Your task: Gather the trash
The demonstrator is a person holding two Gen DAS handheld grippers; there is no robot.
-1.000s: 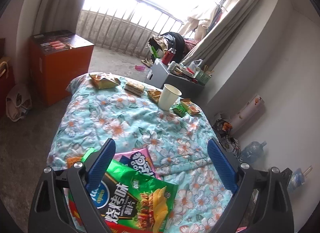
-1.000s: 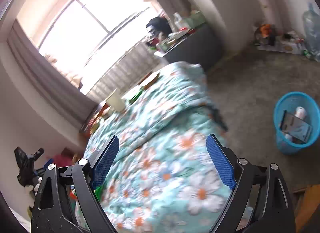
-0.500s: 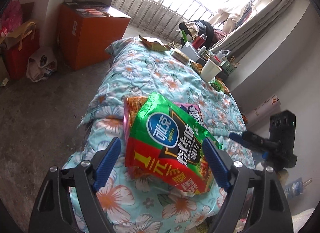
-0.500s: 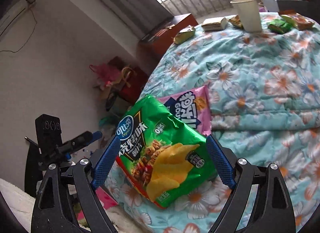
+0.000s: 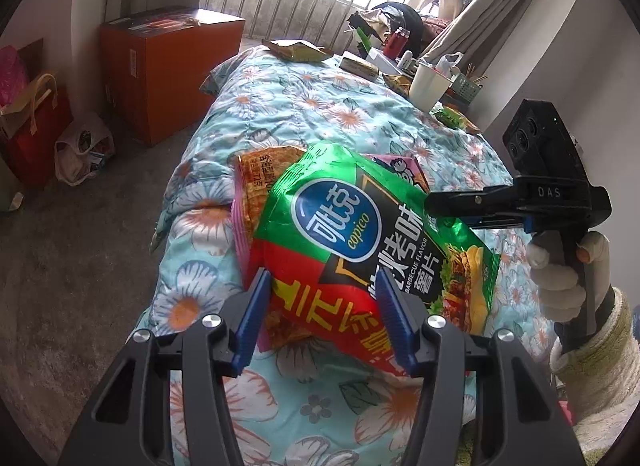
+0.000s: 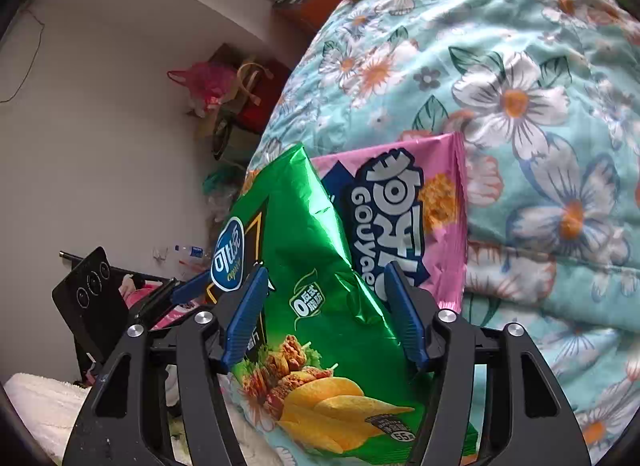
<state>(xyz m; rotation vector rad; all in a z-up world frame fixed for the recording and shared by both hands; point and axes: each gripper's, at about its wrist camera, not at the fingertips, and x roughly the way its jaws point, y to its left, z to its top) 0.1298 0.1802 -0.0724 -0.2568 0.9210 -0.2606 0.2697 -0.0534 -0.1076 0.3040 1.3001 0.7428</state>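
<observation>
Closing on the green chip bag [image 5: 372, 234] from two ends: the left gripper [image 5: 320, 318] straddles its red bottom edge, the right gripper [image 6: 324, 314] straddles the far end near the printed chips. Both sets of jaws are narrowing with the foil between them; in neither view do the pads look pressed flat against it yet, so I judge neither grip seated.

Bag lies on the floral quilt [image 5: 312, 105], on top of a pink snack bag [image 6: 432, 201] and an orange-printed wrapper [image 5: 260, 173] that show just beyond the left fingers. Ahead of both fingers, well apart, sit a paper cup [image 5: 428, 83] and more wrappers.

Handling judgement:
- Light, probably empty or nearly so; crumpled foil, no stiffness.
- Slick film; pads may slide if they pinch only a puffed face.
- Best hold: the crimped seam at either end, or a gathered fold.
- Not fragile; crushing is fine for trash.
- Risk: the pink bag beneath could be caught by the right fingers [image 6: 404, 318] too.
</observation>
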